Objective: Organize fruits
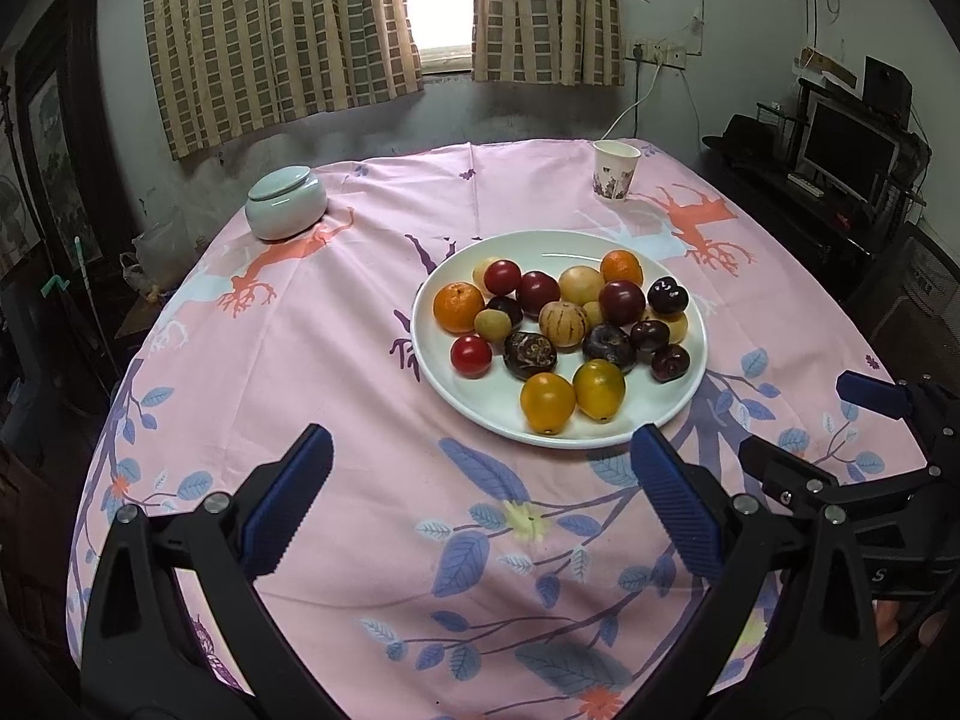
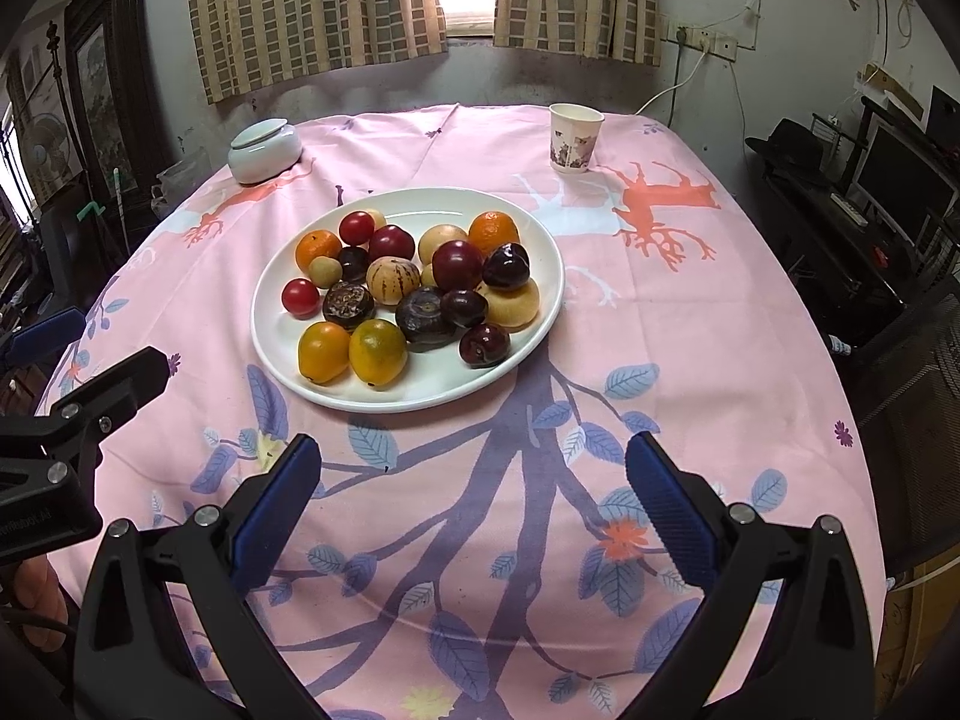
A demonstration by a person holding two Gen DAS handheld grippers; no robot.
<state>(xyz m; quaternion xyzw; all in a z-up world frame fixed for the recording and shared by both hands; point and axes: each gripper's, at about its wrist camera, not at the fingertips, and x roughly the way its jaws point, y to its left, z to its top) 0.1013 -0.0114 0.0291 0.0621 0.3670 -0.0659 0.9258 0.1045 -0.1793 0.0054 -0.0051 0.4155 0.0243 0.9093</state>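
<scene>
The fruits [image 1: 561, 324] lie piled on a white plate [image 1: 456, 387] near the middle of the table [image 1: 336, 372], which is covered by a pink cloth printed with leaves and deer. Among them are oranges, red tomatoes, dark plums, a striped pale melon and two yellow-orange fruits at the near rim. Behind the plate a paper cup [image 1: 615, 170] stands upright to the right and a pale lidded jar [image 1: 286, 201] to the left, both well apart from it. The left gripper [image 1: 480, 462] hovers near the plate's front edge, its blue-padded fingers wide apart and empty. The right gripper [image 2: 471, 468] hangs alongside, fingers likewise spread, holding nothing.
</scene>
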